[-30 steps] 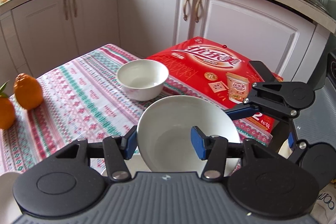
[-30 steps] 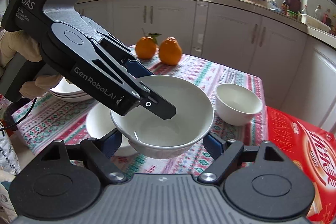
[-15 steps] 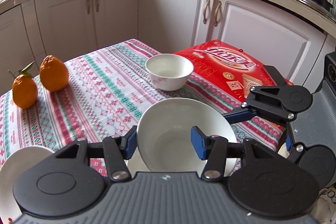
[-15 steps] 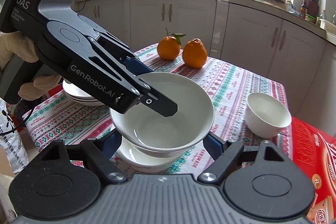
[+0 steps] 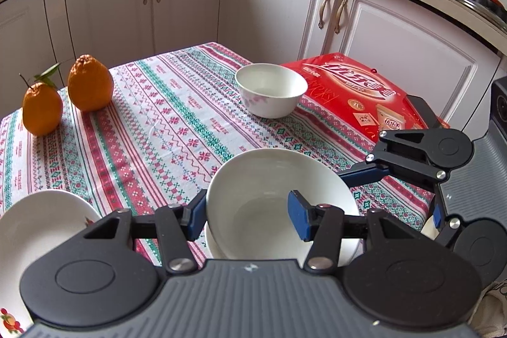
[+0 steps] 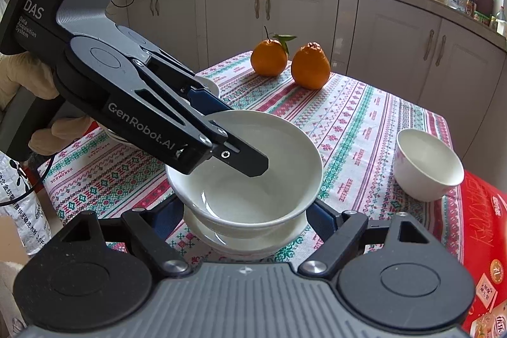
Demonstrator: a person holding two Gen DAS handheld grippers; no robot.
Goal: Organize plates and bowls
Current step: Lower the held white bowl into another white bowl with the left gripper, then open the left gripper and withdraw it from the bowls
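A plain white bowl [image 6: 253, 189] hangs just over a second white bowl [image 6: 240, 243] on the patterned tablecloth [image 5: 152, 132]. My left gripper [image 5: 247, 219] is shut on the held bowl's wall, one blue pad inside it and the other outside. My right gripper [image 6: 242, 217] clasps the same bowl [image 5: 272, 179] from both sides low down, its pads against the outer wall. A smaller flowered bowl [image 5: 271, 89] stands near the red box. A stack of plates [image 5: 38, 236] lies at the near left.
Two oranges [image 5: 90, 87] sit at the table's far left corner. A red carton [image 5: 358, 91] lies flat at the right end. White kitchen cabinets [image 5: 279, 15] close off the far side. A gloved hand [image 6: 19, 84] grips the left tool.
Both grippers carried the white bowl together across the table and slightly down. It now hangs directly over the other bowl, and the small flowered bowl lies farther away.
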